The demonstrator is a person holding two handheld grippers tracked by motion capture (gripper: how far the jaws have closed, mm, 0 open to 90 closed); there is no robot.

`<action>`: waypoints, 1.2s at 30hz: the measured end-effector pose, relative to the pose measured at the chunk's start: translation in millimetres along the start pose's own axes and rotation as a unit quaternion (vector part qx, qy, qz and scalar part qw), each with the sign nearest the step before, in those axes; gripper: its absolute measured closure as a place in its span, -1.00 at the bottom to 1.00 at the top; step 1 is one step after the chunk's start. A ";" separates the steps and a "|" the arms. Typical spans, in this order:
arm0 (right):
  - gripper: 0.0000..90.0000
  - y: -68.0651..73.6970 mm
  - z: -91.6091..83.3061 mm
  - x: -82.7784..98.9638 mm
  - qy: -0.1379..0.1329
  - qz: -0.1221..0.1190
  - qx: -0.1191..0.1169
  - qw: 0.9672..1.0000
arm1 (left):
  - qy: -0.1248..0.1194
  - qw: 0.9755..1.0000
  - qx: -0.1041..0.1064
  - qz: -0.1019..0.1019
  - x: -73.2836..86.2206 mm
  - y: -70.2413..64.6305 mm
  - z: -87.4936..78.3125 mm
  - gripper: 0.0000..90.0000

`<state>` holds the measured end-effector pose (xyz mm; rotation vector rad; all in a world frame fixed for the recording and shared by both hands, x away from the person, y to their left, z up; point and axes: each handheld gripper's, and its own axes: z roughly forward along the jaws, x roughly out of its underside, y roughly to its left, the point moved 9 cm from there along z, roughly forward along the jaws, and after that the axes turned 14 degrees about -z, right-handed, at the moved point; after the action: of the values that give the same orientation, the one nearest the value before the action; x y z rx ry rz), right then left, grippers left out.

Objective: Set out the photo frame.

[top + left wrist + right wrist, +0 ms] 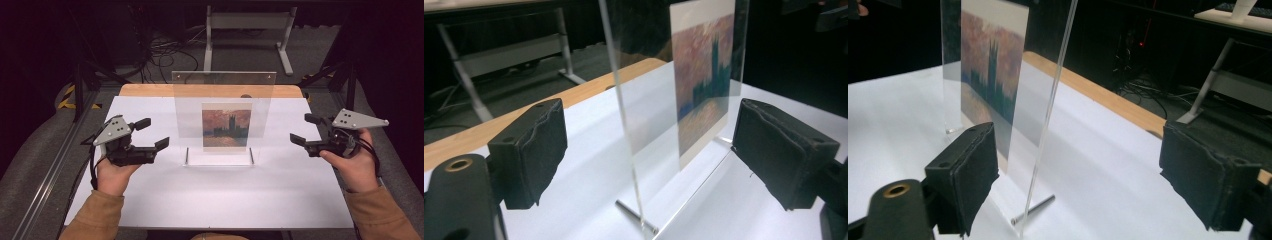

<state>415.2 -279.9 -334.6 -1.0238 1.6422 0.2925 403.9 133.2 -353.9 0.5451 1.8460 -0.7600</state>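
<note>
A clear acrylic picture stand (222,95) is upright at the middle of the white table, holding a print (226,127) of a tower against an orange sky. Two metal pins (187,155) carry it at the base. My left gripper (154,133) is open a little to the left of the stand, jaws pointing at its left edge. My right gripper (303,129) is open farther off on the right, aimed at the right edge. In the left gripper view the panel's edge (624,115) stands between the open pads (531,155). The right gripper view has the edge (1048,115) between open pads (965,175).
The white tabletop (215,195) has a wooden strip (150,90) along its back edge. Behind the table a white metal stand (247,30) and loose cables (165,50) lie on the dark floor. A metal rail (50,170) runs along the table's left.
</note>
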 end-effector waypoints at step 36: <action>-0.67 48.9 21.4 133.1 0.026 0.034 -0.010 0.999 | 0.034 0.998 -0.025 -0.052 130.7 46.9 -3.9 -0.72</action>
<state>393.2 -298.9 -475.0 -1.0002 1.7262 0.3304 383.6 171.9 -485.7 0.4505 1.9642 -0.7712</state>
